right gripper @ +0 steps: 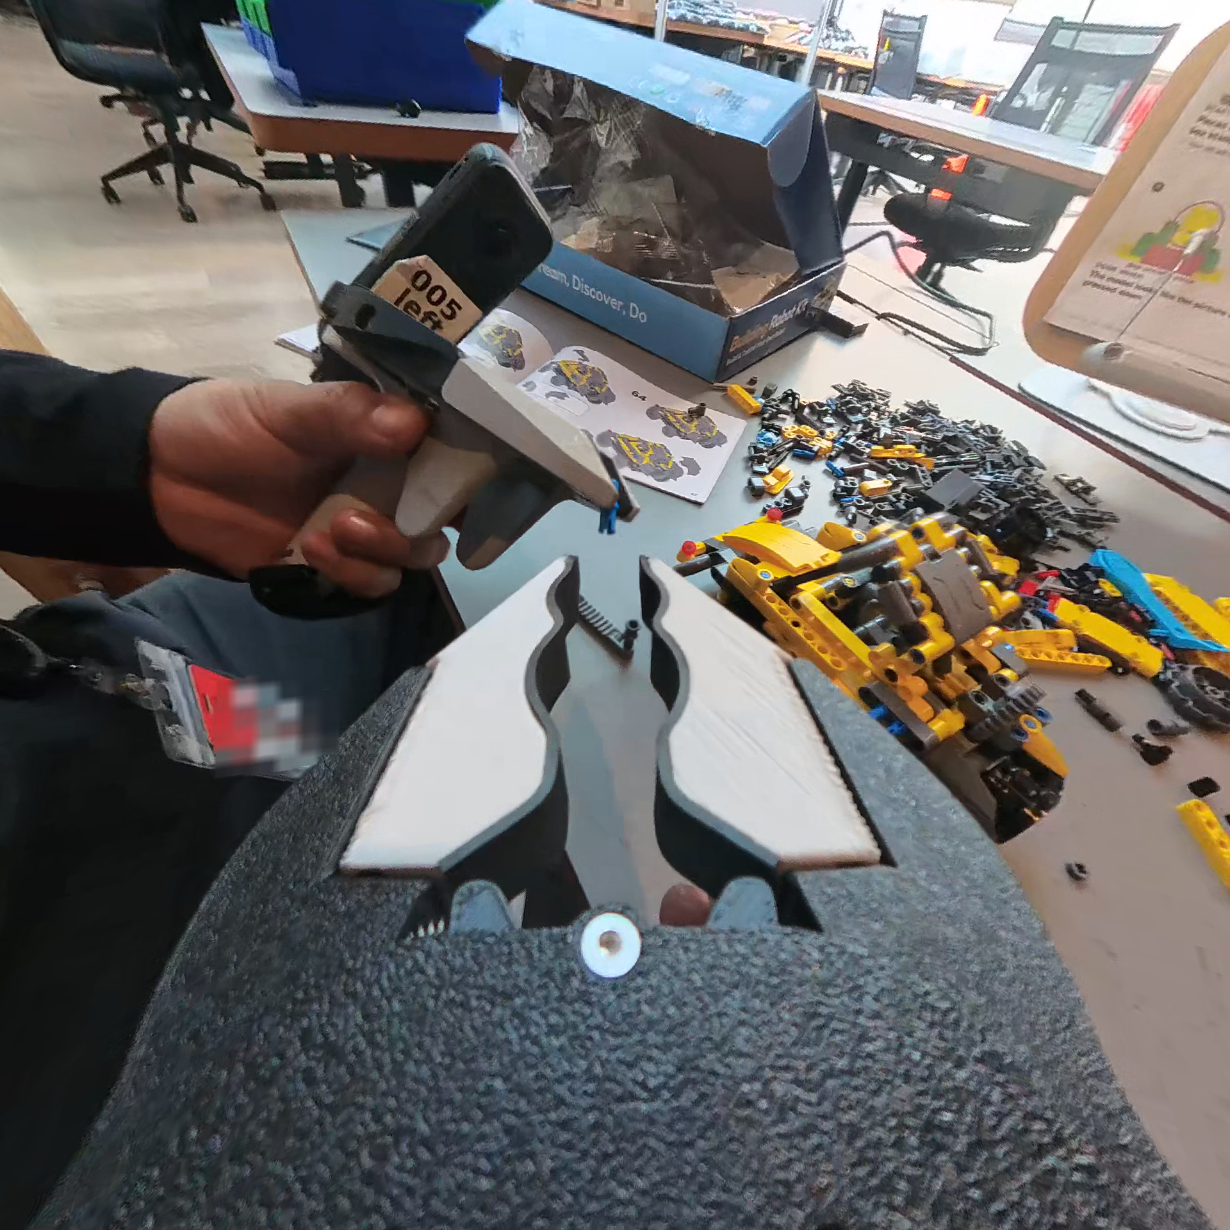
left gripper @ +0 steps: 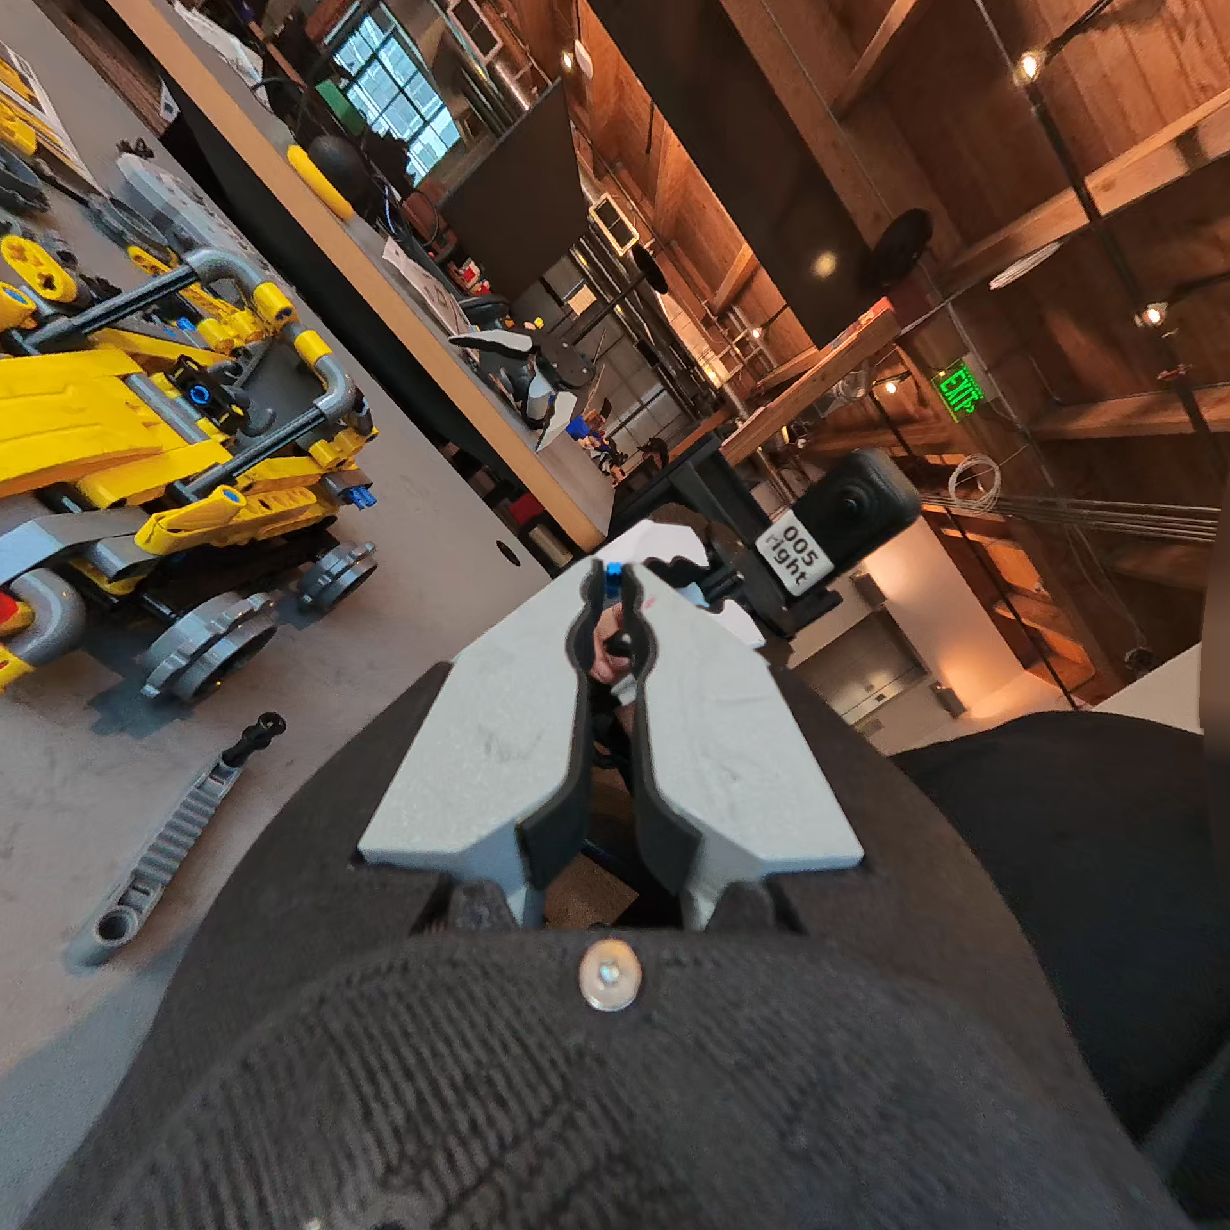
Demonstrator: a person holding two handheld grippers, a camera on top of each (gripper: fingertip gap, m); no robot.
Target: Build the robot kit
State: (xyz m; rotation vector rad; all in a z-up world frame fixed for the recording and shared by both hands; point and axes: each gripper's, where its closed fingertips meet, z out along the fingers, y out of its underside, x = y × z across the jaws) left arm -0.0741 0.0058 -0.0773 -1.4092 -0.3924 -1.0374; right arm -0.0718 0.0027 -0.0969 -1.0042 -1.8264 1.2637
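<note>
While the left gripper (left gripper: 613,578) hangs above the grey worktop (right gripper: 1098,932), its jaws are pinched on a small blue peg (right gripper: 608,514). Close beside it, the right gripper (right gripper: 609,572) is parted and empty, near a yellow brick vehicle (right gripper: 885,639).

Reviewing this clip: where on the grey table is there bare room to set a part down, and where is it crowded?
Bare grey table lies right of the yellow vehicle model, with only a few stray bits. Another free patch sits between the grey toothed bar and the model's wheels. Crowded: the loose parts pile beyond the model, by the instruction booklet and blue box.
</note>
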